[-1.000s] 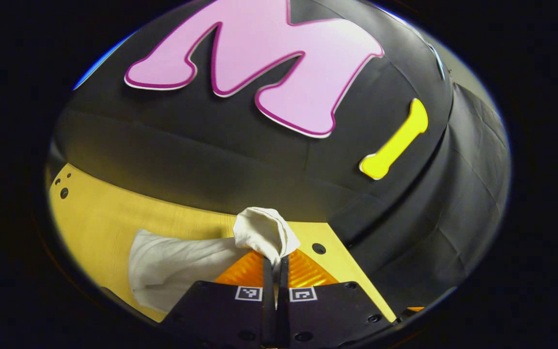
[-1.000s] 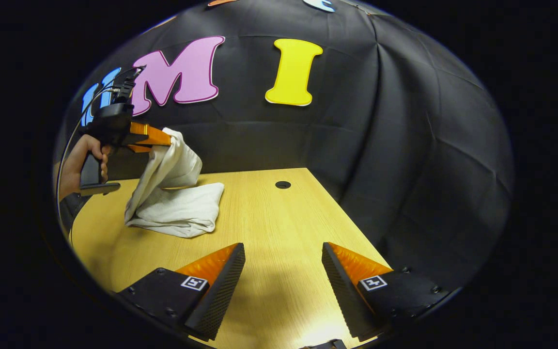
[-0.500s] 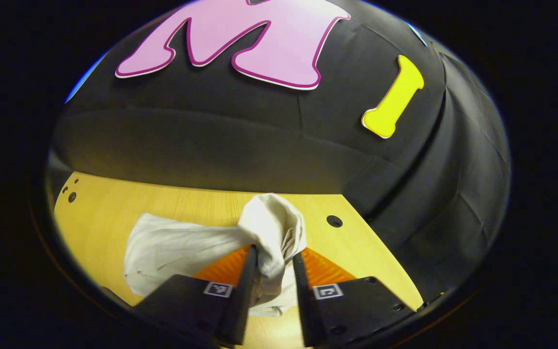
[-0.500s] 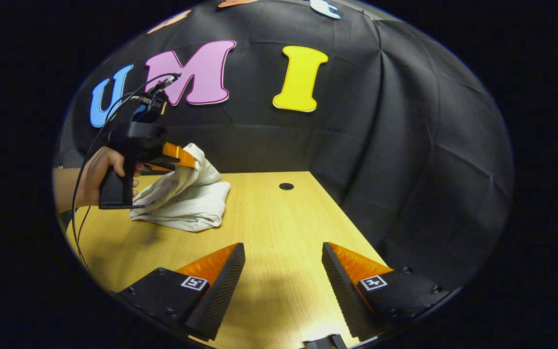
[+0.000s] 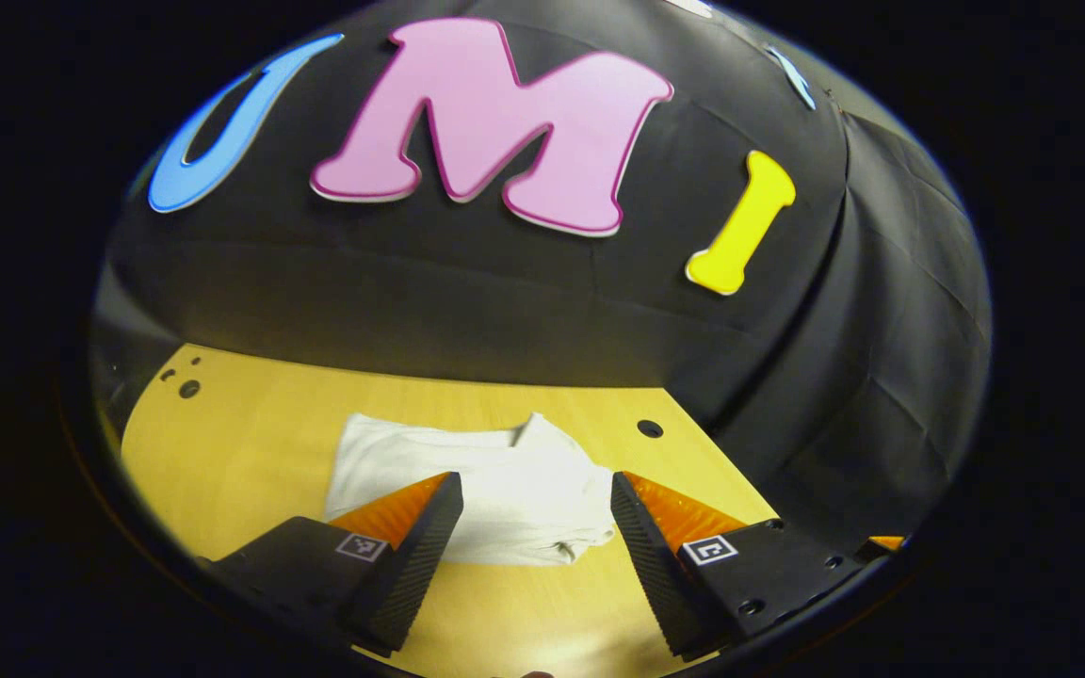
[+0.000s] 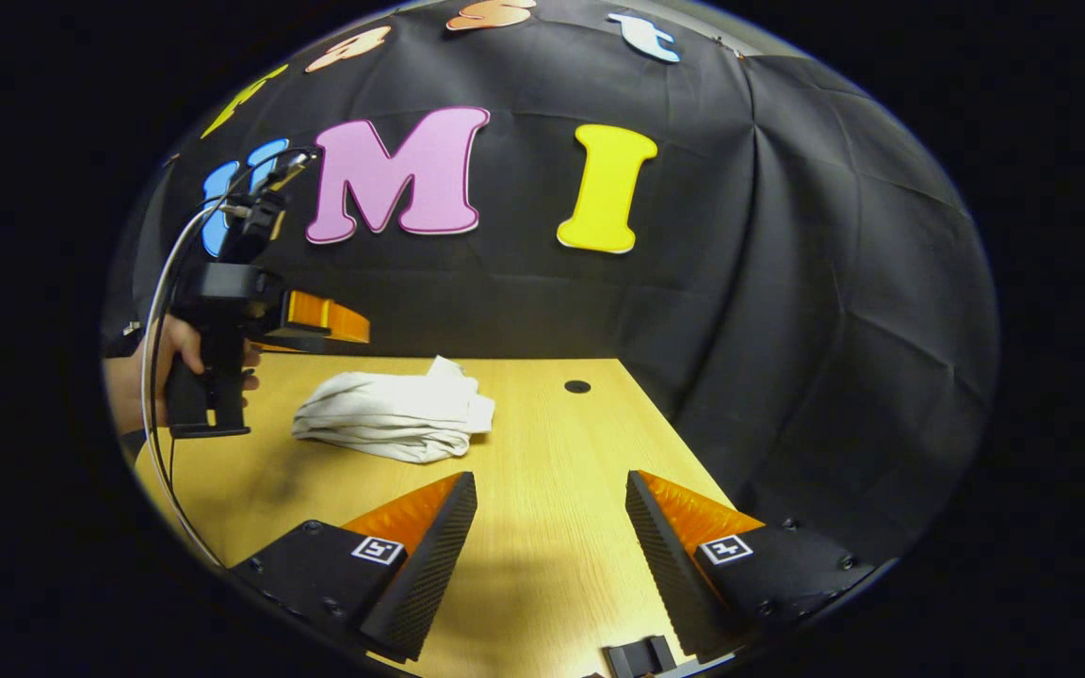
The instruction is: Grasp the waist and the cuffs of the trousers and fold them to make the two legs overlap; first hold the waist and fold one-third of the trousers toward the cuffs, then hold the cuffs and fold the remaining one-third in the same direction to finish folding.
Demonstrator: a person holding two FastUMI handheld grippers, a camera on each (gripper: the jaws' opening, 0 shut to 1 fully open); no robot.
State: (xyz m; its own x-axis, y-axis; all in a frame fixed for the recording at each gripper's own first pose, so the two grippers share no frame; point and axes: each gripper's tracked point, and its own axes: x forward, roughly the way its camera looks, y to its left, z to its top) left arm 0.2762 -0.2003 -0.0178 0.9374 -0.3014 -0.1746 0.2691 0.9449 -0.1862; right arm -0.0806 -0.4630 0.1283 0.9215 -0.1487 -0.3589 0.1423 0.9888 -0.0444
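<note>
The white trousers lie folded in a compact bundle on the wooden table. My left gripper hangs open just above and before the bundle, with nothing between its fingers. In the right gripper view the same trousers rest at the table's far left, one corner sticking up. There the left gripper is held in a hand above the bundle's left end, apart from the cloth. My right gripper stands open over bare table, well away from the trousers.
A round hole sits in the table near its far right corner, also seen as a hole beside the bundle. Small holes mark the far left corner. Black cloth walls close off the back and right sides. A cable trails from the left gripper.
My left gripper opened and let go of the trousers, then drew back and up. The lifted cloth dropped onto the bundle, which now lies flat. The right gripper barely moved.
</note>
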